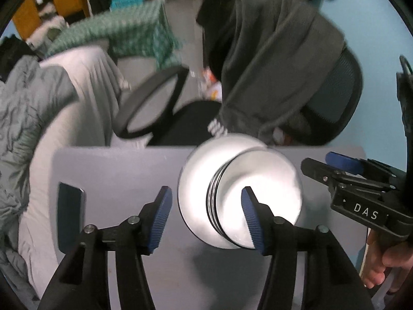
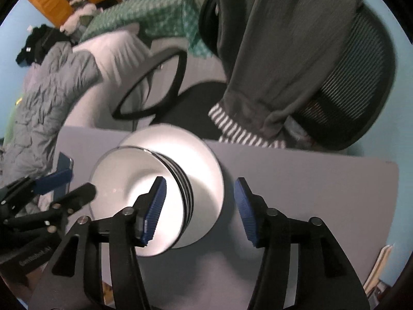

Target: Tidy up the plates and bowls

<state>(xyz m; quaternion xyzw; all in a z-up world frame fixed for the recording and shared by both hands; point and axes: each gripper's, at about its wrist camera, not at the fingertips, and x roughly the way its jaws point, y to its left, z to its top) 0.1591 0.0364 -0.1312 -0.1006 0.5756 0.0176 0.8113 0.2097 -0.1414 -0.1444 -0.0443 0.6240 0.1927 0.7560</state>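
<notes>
Left wrist view: one stack of white plates (image 1: 240, 193) sits on the grey table (image 1: 116, 170), one phone (image 1: 70, 217) lying well to its side (plate count unclear, edges blur). The left gripper (image 1: 206, 217) hangs above the stack, fingers spread, empty. The right gripper (image 2: 200, 209) likewise gapes over the stack's edge, gripping nothing.

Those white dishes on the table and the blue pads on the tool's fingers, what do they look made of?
The dishes look like glazed ceramic, possibly melamine: smooth white, glaring under the light, dark lines between stacked rims. The pads on the left hand-held gripper look like ribbed blue rubber or soft plastic: matte, finely grooved. The table looks matte grey laminate.
</notes>
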